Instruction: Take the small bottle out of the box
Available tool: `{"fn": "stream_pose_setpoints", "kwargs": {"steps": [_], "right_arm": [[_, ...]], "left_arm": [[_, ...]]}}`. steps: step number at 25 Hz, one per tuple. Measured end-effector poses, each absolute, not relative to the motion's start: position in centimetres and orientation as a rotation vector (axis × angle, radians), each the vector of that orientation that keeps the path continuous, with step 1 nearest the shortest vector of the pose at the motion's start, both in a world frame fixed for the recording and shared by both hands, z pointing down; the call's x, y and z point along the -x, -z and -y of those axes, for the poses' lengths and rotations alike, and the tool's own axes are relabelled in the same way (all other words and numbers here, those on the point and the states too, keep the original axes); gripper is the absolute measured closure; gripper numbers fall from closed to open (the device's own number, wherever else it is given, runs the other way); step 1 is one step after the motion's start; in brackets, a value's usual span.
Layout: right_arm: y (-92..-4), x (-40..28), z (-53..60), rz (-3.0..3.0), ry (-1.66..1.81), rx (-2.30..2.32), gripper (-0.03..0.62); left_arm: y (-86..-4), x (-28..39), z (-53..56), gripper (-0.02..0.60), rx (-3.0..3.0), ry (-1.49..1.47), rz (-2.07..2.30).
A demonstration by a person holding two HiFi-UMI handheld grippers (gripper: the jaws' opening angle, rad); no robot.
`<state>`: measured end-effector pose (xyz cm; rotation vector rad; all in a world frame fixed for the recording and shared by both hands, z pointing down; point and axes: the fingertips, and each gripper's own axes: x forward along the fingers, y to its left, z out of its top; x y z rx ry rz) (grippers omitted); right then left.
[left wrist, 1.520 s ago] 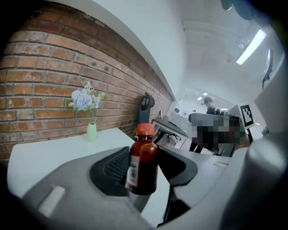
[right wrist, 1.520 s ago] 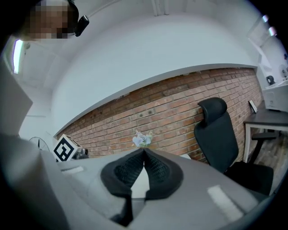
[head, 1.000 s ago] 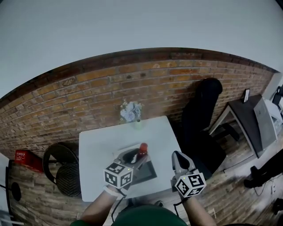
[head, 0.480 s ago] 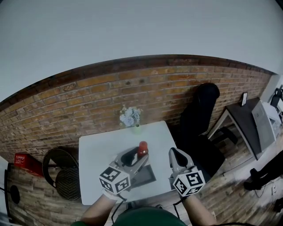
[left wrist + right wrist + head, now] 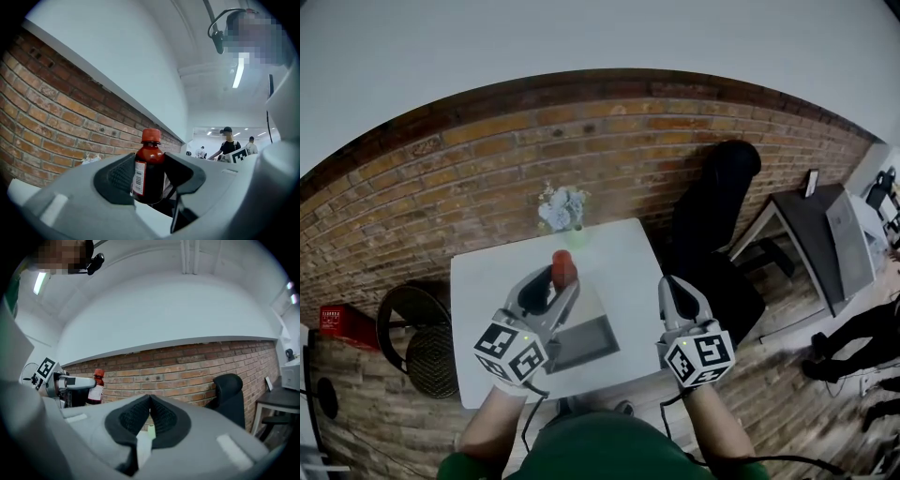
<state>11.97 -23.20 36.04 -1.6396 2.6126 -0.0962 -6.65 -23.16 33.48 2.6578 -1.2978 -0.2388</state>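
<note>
The small bottle (image 5: 562,267), dark with a red cap and a white label, stands upright between the pads of my left gripper (image 5: 551,284). That gripper is shut on the bottle (image 5: 149,174) and holds it in the air above the white table (image 5: 487,281), to the left of and beyond the box. The open dark grey box (image 5: 589,341) lies near the table's front edge. My right gripper (image 5: 677,289) hovers at the table's right edge, its jaws shut with nothing in them (image 5: 150,399). In the right gripper view the bottle (image 5: 96,386) shows at far left.
A small vase of pale flowers (image 5: 563,212) stands at the table's far edge against the brick wall (image 5: 487,169). A black office chair (image 5: 717,220) is to the right, a round black stool (image 5: 417,328) to the left, a dark desk (image 5: 825,239) farther right.
My left gripper has carried the bottle up and to the left, away from above the box. The right gripper has stayed about where it was.
</note>
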Motion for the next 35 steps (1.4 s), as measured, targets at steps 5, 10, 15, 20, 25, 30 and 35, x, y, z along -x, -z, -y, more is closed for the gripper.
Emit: {"fn": "stream_pose_setpoints", "kwargs": {"steps": [5, 10, 15, 20, 25, 30, 35], "right_arm": [[-37.0, -12.0, 23.1, -2.632, 0.094, 1.653, 0.591], [-36.9, -11.6, 23.1, -2.632, 0.079, 1.650, 0.591], [-37.3, -11.0, 23.1, -2.671, 0.029, 1.651, 0.591], [-37.0, -11.0, 23.4, -2.678, 0.004, 1.656, 0.591], [-37.3, -11.0, 23.5, -2.684, 0.016, 1.657, 0.591], [-37.5, -10.8, 23.7, -2.694, 0.014, 1.656, 0.591], [-37.8, -10.8, 23.7, -2.697, 0.024, 1.643, 0.591]], "left_arm": [[-34.2, 8.3, 23.3, 0.374, -2.635, 0.226, 1.372], [-34.5, 9.5, 23.6, 0.374, -2.619, 0.220, 1.423], [-35.5, 9.6, 23.7, 0.374, -2.604, 0.192, 1.428], [-35.6, 9.8, 24.2, 0.374, -2.603, 0.185, 1.437], [-36.2, 9.7, 24.3, 0.374, -2.593, 0.170, 1.436], [-36.3, 9.8, 24.4, 0.374, -2.588, 0.164, 1.447], [-36.3, 9.7, 24.3, 0.374, -2.596, 0.160, 1.456]]}}
